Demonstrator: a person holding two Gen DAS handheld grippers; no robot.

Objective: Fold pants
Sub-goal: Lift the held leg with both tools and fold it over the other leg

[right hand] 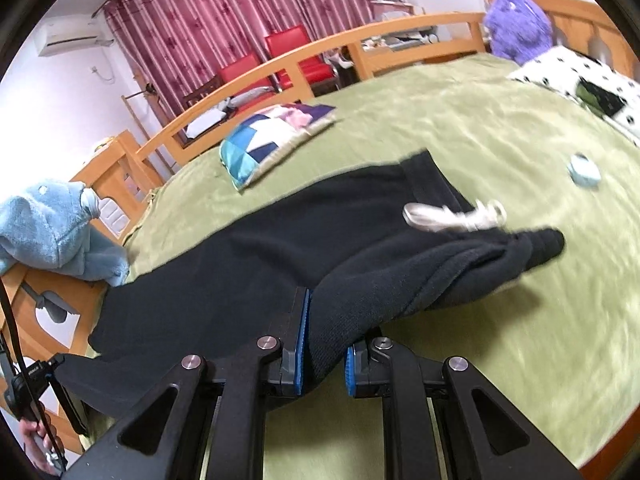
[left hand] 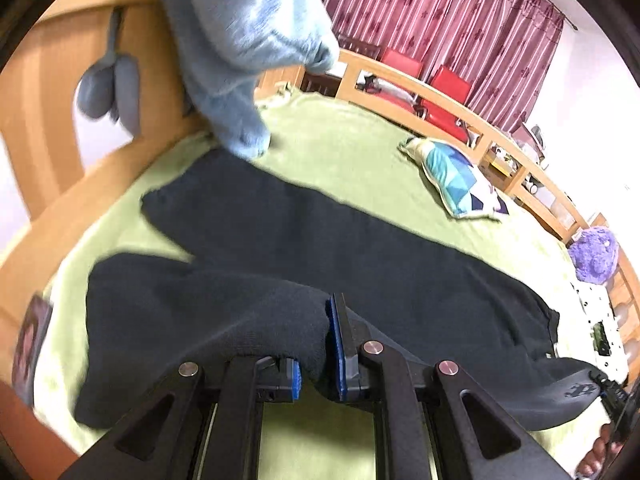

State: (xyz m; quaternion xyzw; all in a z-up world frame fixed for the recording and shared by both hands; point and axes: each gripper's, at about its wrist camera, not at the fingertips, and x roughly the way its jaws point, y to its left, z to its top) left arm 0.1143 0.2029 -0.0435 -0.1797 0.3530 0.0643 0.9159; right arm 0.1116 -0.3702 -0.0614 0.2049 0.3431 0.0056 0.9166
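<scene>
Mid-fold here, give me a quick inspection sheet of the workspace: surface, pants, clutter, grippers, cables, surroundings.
Surface: green bedspread, lightly rippled.
Job's things: black pants spread across the bed, near edge lifted at both ends.
Clutter: patchwork cushion, blue plush toy, purple plush, round blue disc, spotted fabric.
Grippers: left gripper and right gripper both shut on pants fabric.
Cables: nothing seen on the bed.
Surroundings: wooden bed rail, red chairs, maroon curtains.

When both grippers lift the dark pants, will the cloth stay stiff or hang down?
The pants probably flop: cloth bunches in the left gripper and drapes from the right gripper. The knit looks thick, so likely not slippery. The rest lies on the bed.
</scene>
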